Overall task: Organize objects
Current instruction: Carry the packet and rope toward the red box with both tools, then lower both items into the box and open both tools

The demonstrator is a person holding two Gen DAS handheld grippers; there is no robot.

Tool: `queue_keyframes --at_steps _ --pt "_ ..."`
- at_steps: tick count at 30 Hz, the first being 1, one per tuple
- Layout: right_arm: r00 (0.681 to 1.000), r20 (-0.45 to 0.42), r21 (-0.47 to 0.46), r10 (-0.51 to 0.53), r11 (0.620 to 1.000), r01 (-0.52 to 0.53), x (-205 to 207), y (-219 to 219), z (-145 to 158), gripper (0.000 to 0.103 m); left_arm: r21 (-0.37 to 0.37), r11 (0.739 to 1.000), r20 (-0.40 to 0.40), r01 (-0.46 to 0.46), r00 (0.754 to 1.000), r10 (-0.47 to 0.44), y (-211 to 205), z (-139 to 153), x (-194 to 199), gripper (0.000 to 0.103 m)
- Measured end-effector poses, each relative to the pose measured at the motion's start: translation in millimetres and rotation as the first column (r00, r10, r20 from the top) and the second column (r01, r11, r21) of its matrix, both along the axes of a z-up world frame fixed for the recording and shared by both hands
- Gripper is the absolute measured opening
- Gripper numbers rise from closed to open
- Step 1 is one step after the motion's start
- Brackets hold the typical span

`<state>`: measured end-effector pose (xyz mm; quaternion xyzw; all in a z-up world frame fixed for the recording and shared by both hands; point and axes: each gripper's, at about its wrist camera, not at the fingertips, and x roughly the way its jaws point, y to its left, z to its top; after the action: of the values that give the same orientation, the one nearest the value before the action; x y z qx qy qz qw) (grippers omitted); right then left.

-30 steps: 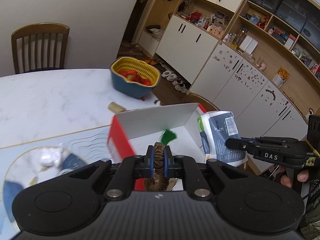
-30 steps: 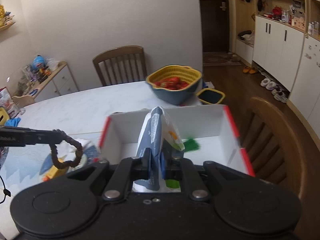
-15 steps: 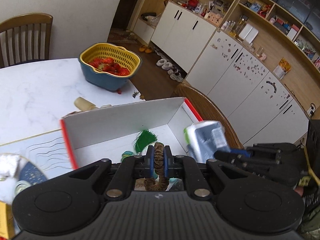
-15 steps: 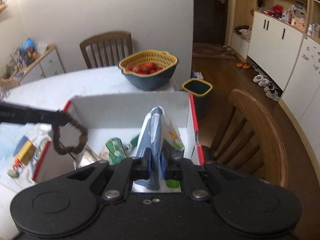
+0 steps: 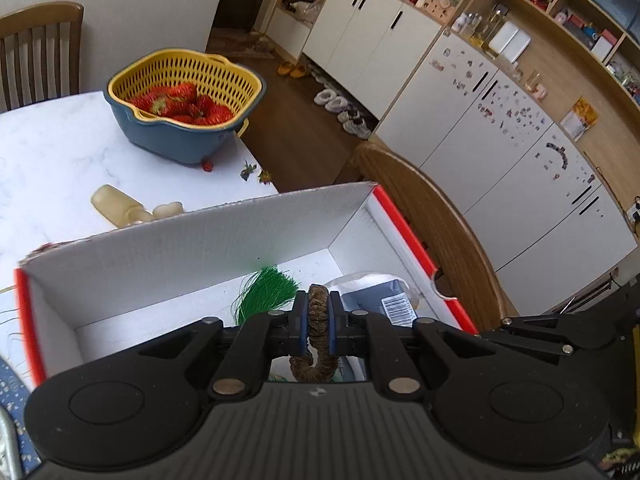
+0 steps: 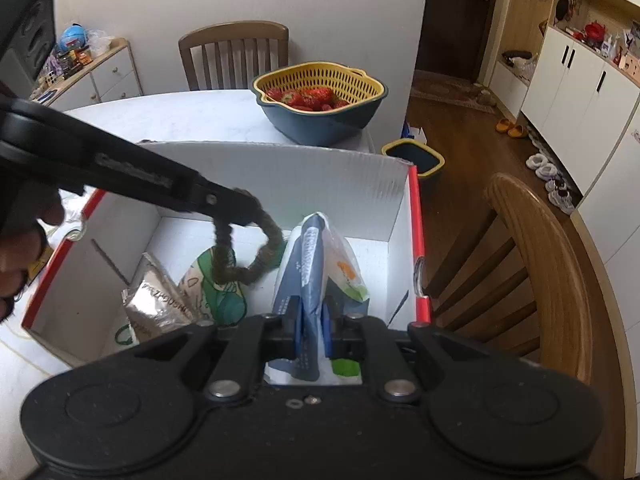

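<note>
A white cardboard box (image 5: pixel 180 256) with red edges stands open on the table, also seen as the box (image 6: pixel 280 172) in the right wrist view. My left gripper (image 5: pixel 319 312) is shut on a brown bead bracelet (image 5: pixel 318 320), which hangs as a loop (image 6: pixel 244 256) above the box's inside. My right gripper (image 6: pixel 310 320) is shut on a blue and white packet (image 6: pixel 316 256), held upright over the right part of the box. A silver pouch (image 6: pixel 160 300), a green patterned bag (image 6: pixel 212 284) and a green tassel (image 5: pixel 266 290) lie inside.
A yellow and blue basket (image 5: pixel 184 108) of strawberries stands at the table's far corner, a pale bottle (image 5: pixel 120 204) lies behind the box. A wooden chair (image 6: pixel 540 264) is close on the right, another chair (image 6: pixel 234 52) at the far side. A small bin (image 6: pixel 414 158) sits on the floor.
Both grippers have moved forward and down over the box. The bracelet now hangs inside its walls and the packet has sunk toward the box's right side. The bags inside have come into view.
</note>
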<state>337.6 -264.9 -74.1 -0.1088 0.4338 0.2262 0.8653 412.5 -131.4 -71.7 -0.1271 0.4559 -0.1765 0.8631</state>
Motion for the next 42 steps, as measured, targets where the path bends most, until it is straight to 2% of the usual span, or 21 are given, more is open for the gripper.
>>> queue_keyframes --at_steps 4,11,24,34,36,39,41,42 --pt "1.0 -0.011 0.002 -0.008 1.0 0.008 9 4 -8 0.009 0.001 1.0 -0.04 -0.011 0.999 0.011 -1 -16 12 0.009" --pt "1.0 -0.028 -0.01 -0.014 1.0 0.013 21 7 -21 0.01 0.043 0.999 -0.09 -0.01 0.996 0.013 -4 -33 23 0.009" --pt "0.999 -0.04 0.008 -0.037 0.999 0.037 20 -5 -23 0.026 0.168 0.986 -0.122 0.017 0.993 0.003 -9 -46 27 0.009" --pt "0.999 -0.026 0.005 -0.039 0.999 0.039 9 -11 -18 0.041 0.215 0.976 -0.112 0.023 0.994 0.002 -9 -41 16 0.013" --pt "0.999 -0.024 0.014 -0.043 0.999 0.044 8 -13 -16 0.042 0.231 0.973 -0.104 0.025 0.995 -0.001 -10 -39 13 0.019" --pt "0.999 -0.018 0.025 -0.043 0.999 0.044 5 -15 -13 0.045 0.231 0.972 -0.091 0.032 0.996 -0.011 -11 -35 8 0.041" --pt "0.999 -0.018 0.033 -0.043 0.999 0.043 3 -16 -11 0.047 0.236 0.971 -0.073 0.031 0.997 -0.014 -11 -32 5 0.063" --pt "0.999 -0.017 0.038 -0.043 0.998 0.044 1 -18 -10 0.047 0.239 0.971 -0.062 0.029 0.998 -0.015 -12 -30 3 0.065"
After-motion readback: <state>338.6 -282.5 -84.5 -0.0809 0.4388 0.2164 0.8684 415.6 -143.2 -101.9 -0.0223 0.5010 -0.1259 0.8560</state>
